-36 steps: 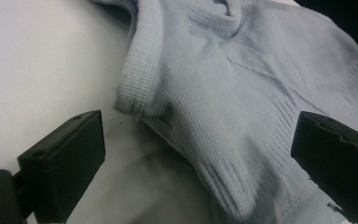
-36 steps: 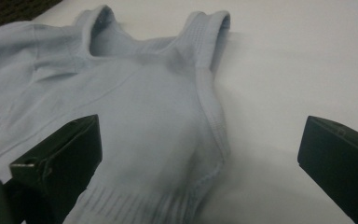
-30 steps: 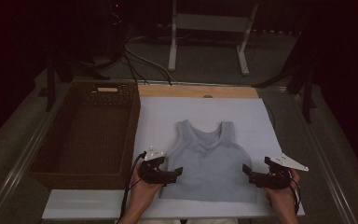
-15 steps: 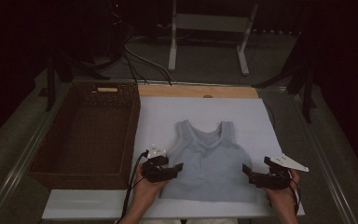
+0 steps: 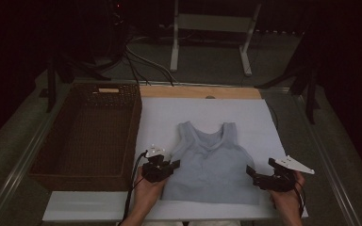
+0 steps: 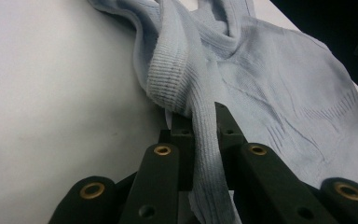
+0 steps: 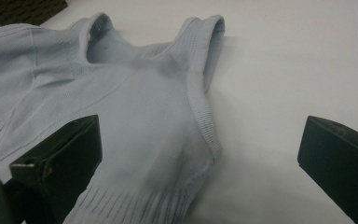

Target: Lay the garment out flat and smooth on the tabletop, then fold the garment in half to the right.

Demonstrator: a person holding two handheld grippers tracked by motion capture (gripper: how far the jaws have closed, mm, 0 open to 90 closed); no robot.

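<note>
A light blue knitted tank top (image 5: 212,165) lies flat on the white board (image 5: 264,122), neck towards the far side. My left gripper (image 5: 174,165) is at the top's left side edge. Its jaws have just been closing and are now shut on the ribbed armhole edge (image 6: 186,88), which runs down between them in the left gripper view (image 6: 204,116). My right gripper (image 5: 250,172) rests at the top's lower right edge. In the right gripper view (image 7: 200,140) it is open, with the tank top's (image 7: 135,107) side hem lying between the wide-apart jaws, untouched.
A dark wicker basket (image 5: 75,181) stands left of the board, close to my left hand. A wooden strip (image 5: 198,92) borders the board's far edge. Behind the table are a metal stand (image 5: 207,28) and cables (image 5: 136,56).
The left gripper's jaws have closed on the tank top's left edge. Both hands stayed where they were, and the right gripper is unchanged.
</note>
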